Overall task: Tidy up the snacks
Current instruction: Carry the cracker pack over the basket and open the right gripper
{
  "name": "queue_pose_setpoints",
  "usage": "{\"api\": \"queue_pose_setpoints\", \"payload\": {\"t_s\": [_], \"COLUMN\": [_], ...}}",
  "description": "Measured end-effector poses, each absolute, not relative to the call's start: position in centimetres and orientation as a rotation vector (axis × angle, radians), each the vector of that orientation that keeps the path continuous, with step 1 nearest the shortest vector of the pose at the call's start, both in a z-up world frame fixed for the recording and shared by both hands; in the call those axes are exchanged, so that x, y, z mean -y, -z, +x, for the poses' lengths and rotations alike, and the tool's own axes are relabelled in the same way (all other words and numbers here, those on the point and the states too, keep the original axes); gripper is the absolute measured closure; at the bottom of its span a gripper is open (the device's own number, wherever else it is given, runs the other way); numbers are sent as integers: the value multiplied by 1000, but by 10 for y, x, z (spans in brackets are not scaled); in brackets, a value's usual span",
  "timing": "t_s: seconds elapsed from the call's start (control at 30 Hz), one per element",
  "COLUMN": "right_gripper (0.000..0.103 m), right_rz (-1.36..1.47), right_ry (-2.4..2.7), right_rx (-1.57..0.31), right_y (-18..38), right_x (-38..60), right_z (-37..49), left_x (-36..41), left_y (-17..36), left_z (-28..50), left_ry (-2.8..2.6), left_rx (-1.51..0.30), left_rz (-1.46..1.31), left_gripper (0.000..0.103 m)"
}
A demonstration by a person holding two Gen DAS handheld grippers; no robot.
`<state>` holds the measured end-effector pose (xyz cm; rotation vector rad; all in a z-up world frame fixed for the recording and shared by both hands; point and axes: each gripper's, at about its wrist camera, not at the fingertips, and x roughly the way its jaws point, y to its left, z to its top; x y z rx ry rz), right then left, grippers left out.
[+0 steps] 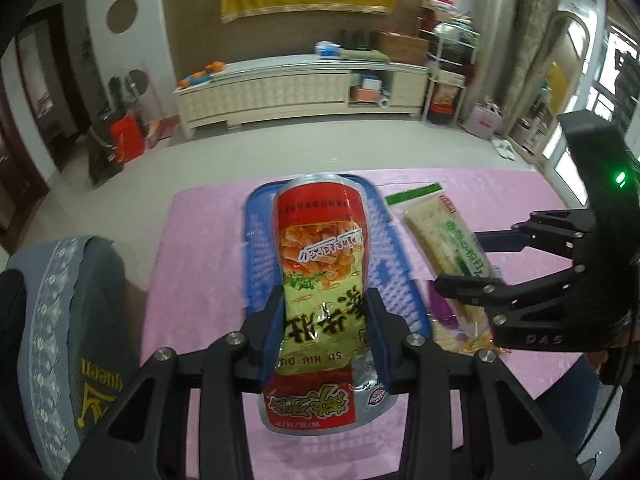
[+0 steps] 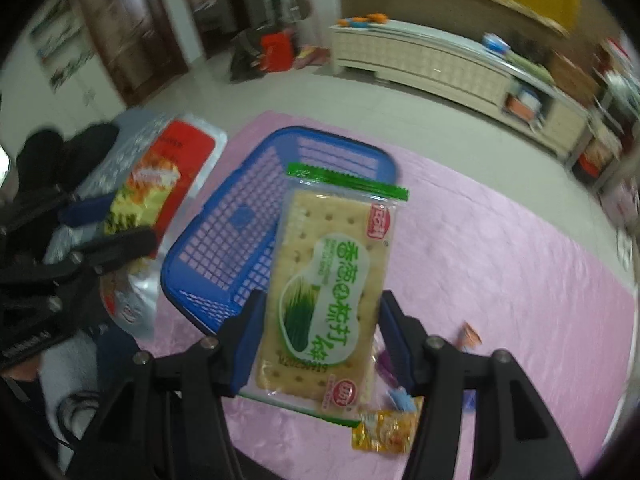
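Left gripper [image 1: 326, 332]: blue pads clamped on the lower half of the red-and-gold chip bag [image 1: 320, 256], which is held above the basket.
Right gripper [image 2: 320, 344]: jaws pinched on the long edges of the cracker pack [image 2: 328, 296], held above the basket's 5 o'clock corner.
Chip bag handling: probably light, puffy and slick; the film creases under the pads, so a hold low on the body is likely safest, since a hard squeeze would crush the chips.
Cracker pack handling: flat, stiffish, brittle inside; an edge grip looks right.
Blue basket [image 2: 224, 236]: slotted plastic, nothing inside that I can see, at 12 o'clock from both claws.
Loose sweets: an orange wrapper [image 2: 384, 430] and small purple and blue pieces at 5 o'clock of the cracker pack.
Surface: pink cloth [image 2: 500, 280].
Room: pale tiled floor, cream cabinet [image 1: 300, 88] along the far wall under a yellow hanging.
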<state>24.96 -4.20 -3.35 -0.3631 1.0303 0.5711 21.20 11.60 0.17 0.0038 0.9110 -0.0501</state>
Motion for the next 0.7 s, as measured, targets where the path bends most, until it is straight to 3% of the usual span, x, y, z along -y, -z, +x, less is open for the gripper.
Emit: {"api": "queue_pose_setpoints", "payload": {"t_s": [0.6, 0.7], "right_gripper": [41, 28], "right_rz": [-773, -802], "right_ry": [-734, -759], "right_rx": [-1055, -1097], "right_y": [117, 126], "right_x": [-60, -61], "right_z": [255, 248], "left_x": [-184, -185], "left_y": [29, 29], "left_z": [209, 208], "left_ry": [-62, -61], "left_rx": [-959, -963], "left_rz": [-74, -78], "left_gripper": [66, 66]}}
